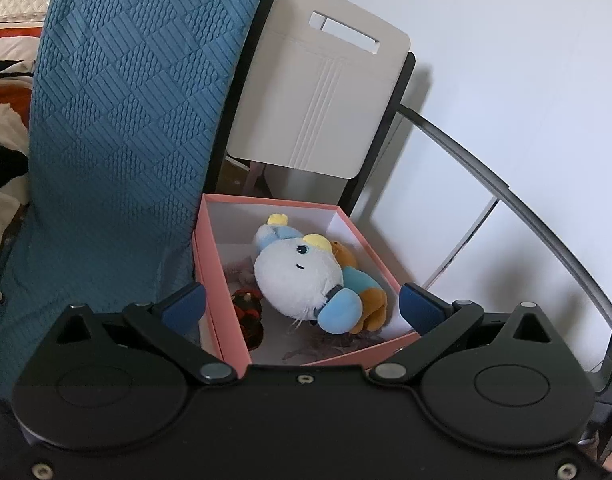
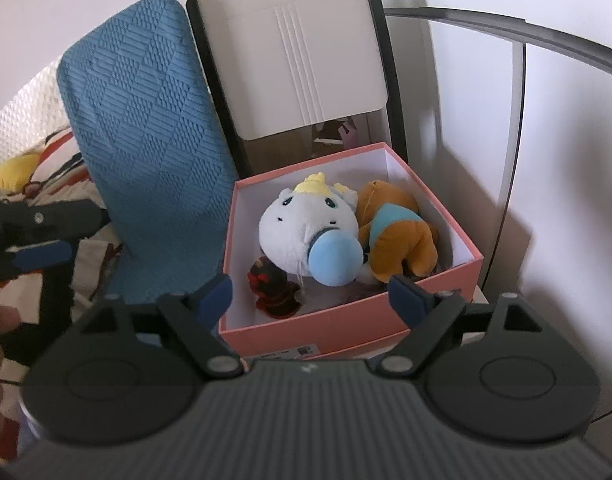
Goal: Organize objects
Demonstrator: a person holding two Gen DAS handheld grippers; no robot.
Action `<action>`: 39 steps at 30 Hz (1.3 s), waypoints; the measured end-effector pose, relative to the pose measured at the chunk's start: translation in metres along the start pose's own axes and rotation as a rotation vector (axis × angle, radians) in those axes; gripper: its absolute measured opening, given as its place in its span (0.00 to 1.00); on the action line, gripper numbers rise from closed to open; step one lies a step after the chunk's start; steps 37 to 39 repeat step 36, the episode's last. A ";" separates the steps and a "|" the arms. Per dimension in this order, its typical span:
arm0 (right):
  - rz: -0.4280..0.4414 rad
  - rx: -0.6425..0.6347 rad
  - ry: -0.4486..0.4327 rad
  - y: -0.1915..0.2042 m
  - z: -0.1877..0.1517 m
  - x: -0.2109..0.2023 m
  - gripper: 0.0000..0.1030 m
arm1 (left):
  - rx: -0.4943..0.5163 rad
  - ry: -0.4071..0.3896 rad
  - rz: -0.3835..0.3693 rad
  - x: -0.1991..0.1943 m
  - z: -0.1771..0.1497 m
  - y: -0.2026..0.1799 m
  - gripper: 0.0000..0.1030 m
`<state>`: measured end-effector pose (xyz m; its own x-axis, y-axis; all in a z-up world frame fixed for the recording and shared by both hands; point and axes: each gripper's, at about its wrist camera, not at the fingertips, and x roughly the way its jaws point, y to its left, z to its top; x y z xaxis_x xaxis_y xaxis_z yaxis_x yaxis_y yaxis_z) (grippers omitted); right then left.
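A pink box (image 1: 234, 320) (image 2: 346, 320) with a white inside stands open-topped against a chair. Lying in it are a white plush toy (image 1: 298, 272) (image 2: 306, 220) with light blue limbs, a brown plush (image 1: 372, 304) (image 2: 402, 232) in a teal shirt, and a small dark red toy (image 1: 248, 312) (image 2: 272, 288). My left gripper (image 1: 302, 306) is open, hovering near the box's front edge with nothing between its pads. My right gripper (image 2: 311, 298) is also open just above the box's front wall, holding nothing. One blue pad (image 2: 42, 258) of the left gripper shows at the far left.
A blue textured cushion (image 1: 134, 120) (image 2: 146, 140) leans to the left of the box. Behind the box stands a beige chair back (image 1: 322, 92) (image 2: 294, 52). Patterned bedding (image 2: 46, 160) lies at the left, a white wall with a grey curved bar (image 1: 506, 196) at the right.
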<state>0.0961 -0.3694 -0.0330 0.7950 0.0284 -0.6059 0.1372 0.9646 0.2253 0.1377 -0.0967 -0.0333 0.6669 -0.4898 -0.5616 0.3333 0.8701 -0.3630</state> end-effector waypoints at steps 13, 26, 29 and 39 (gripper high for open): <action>0.007 0.023 0.025 -0.003 0.005 0.010 0.84 | 0.019 -0.002 0.001 0.006 0.002 0.001 1.00; 0.000 -0.009 0.043 -0.001 0.006 0.016 0.84 | 0.049 0.033 0.039 0.013 -0.001 -0.004 1.00; -0.003 -0.006 0.044 -0.002 0.005 0.016 0.84 | 0.048 0.037 0.029 0.014 -0.002 -0.005 1.00; 0.003 -0.005 0.052 -0.002 0.003 0.018 0.84 | 0.049 0.043 0.039 0.016 -0.004 -0.007 1.00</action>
